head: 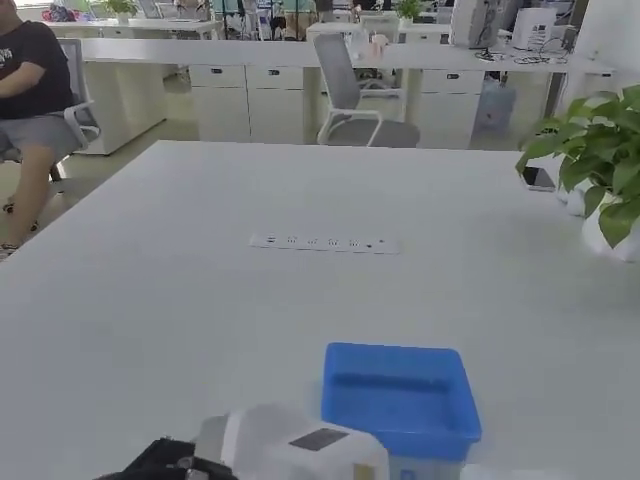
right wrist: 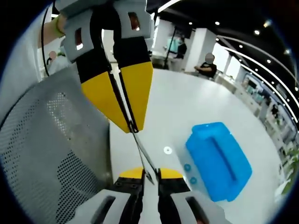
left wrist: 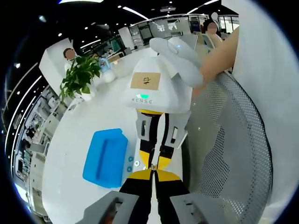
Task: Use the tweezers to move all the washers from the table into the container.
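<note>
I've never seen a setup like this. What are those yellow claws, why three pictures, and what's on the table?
No robot here: a person holds a tool with two-fingered tongs in each hand. The wide picture comes from a camera on the person's head; each round one comes from a camera riding on a tool. On the white table sit a blue container, a power strip and a potted plant. Beside the container lie small washers, two blue and one pale. In the right gripper view, the left tongs, reaching in from above, are closed on thin metal tweezers. The right tongs flank the other end; whether they grip it is unclear.
</note>
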`<state>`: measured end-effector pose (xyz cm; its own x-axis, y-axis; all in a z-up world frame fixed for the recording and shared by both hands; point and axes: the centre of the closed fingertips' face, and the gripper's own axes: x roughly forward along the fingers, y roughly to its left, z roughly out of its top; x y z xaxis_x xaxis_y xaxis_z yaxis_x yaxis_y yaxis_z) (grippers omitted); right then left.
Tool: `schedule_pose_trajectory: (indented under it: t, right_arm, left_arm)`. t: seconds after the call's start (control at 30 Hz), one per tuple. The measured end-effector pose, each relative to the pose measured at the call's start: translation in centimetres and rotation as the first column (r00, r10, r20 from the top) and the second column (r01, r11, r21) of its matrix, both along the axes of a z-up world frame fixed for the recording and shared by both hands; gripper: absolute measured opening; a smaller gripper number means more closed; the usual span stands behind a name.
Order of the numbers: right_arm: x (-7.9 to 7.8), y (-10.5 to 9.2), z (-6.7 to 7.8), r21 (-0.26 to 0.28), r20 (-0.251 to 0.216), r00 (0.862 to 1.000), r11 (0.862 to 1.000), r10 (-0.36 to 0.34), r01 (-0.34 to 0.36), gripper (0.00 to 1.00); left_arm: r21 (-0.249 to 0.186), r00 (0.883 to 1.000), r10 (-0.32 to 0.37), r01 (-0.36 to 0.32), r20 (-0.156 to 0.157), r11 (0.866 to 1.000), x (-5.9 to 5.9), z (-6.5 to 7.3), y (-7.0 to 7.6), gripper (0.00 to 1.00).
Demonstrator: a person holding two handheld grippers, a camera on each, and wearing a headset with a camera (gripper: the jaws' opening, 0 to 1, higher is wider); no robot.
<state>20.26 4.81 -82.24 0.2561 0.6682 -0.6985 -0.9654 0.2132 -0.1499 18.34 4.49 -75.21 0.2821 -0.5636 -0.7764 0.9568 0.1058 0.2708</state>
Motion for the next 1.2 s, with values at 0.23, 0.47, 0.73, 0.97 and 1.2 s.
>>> schedule_pose_trajectory:
  t: [0.23, 0.47, 0.73, 0.97, 1.2]
  right_arm:
    - [0.8, 0.2, 0.1, 0.021, 0.0, 1.0, 0.999, -0.029, 0.029, 0.07]
    - [1.3, 0.4, 0.1, 0.075, -0.037, 0.998, 0.996, -0.053, 0.055, 0.07]
    - [1.9, 0.5, 0.1, 0.082, -0.033, 0.997, 0.994, -0.064, 0.066, 0.08]
    - [2.1, 0.5, 0.2, 0.098, -0.035, 0.997, 0.993, -0.069, 0.072, 0.08]
    - [2.0, 0.6, 0.7, 0.085, -0.031, 0.999, 0.996, -0.027, 0.029, 0.12]
  left_arm:
    - [-0.005, 1.0, 0.007, -0.007, -0.007, 1.0, 1.1, 0.2, -0.1, 0.0]
    - [0.001, 1.0, 0.002, -0.002, -0.02, 1.0, 2.4, 0.2, -0.1, 0.0]
    - [0.02, 0.999, -0.019, 0.02, -0.026, 1.0, 3.1, 0.0, 0.0, 0.0]
    - [0.019, 0.999, -0.031, 0.032, -0.044, 0.999, 3.8, 0.1, -0.3, 0.0]
    - [0.029, 0.996, -0.057, 0.059, -0.068, 0.998, 4.4, 0.1, -0.7, 0.0]
